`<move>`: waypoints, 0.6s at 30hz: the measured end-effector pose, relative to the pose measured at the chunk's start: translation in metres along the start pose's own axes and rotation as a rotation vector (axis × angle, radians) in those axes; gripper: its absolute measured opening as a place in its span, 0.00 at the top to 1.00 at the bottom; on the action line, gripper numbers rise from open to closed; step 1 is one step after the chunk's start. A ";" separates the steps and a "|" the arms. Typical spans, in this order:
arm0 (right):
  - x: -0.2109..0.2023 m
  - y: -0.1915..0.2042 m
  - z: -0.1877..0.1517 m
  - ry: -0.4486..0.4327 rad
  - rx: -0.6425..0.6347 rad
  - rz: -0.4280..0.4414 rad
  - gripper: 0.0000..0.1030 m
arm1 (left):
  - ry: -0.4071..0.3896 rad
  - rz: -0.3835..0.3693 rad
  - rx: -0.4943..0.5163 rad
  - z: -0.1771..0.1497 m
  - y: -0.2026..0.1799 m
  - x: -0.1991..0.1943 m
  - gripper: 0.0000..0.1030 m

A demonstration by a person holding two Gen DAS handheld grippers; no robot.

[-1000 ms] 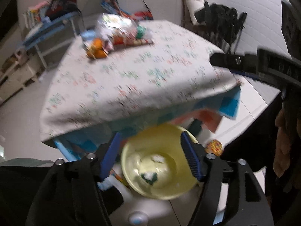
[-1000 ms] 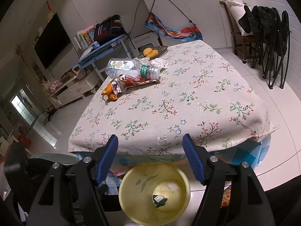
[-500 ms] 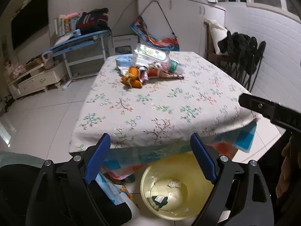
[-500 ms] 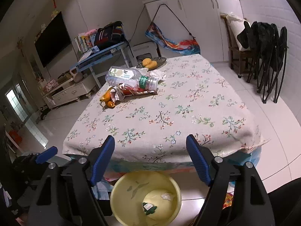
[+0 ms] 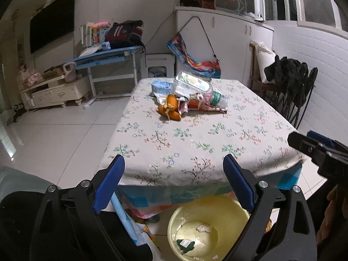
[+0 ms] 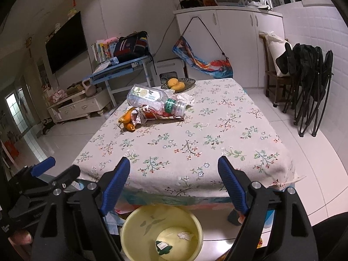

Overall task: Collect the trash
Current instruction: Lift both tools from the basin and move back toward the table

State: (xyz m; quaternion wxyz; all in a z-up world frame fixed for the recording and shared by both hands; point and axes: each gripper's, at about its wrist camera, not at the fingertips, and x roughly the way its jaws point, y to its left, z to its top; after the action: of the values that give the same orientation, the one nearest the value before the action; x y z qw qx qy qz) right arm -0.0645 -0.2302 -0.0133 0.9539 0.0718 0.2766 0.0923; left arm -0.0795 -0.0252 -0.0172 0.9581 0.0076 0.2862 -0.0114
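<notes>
A yellow bin (image 5: 208,208) (image 6: 139,228) stands on the floor below the table's near edge, with a white paper scrap (image 5: 203,228) and a green scrap (image 6: 163,245) inside. On the floral tablecloth (image 5: 195,143) lie a crushed clear bottle (image 5: 195,87) (image 6: 152,100), orange peel (image 5: 170,107) (image 6: 128,121) and a red wrapper (image 6: 161,114), far beyond both grippers. My left gripper (image 5: 173,159) and right gripper (image 6: 174,161) hover above the bin before the table edge. Both have their jaws opening, with nothing between them.
A dish of yellow fruit (image 6: 178,83) and a blue tissue pack (image 5: 162,86) sit at the table's far end. Black folded chairs (image 6: 311,76) stand to the right, a blue desk (image 5: 106,58) at the back left. White tiled floor surrounds the table.
The left view has risen and tilted up from the bin to the tabletop. Both pairs of jaws stand wider than before. The bin has slid lower in both views.
</notes>
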 end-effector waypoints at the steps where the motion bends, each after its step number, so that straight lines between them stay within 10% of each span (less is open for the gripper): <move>1: 0.000 0.001 0.000 -0.001 -0.002 -0.001 0.22 | -0.009 0.002 -0.004 0.001 0.001 -0.002 0.14; 18: -0.004 0.008 0.000 -0.029 -0.031 -0.010 0.21 | -0.055 0.022 -0.016 0.007 0.003 -0.009 0.10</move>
State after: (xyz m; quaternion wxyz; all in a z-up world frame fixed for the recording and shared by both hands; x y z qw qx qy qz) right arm -0.0690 -0.2234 -0.0096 0.9592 0.0569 0.2617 0.0909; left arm -0.0833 -0.0219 -0.0067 0.9657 0.0028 0.2595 0.0013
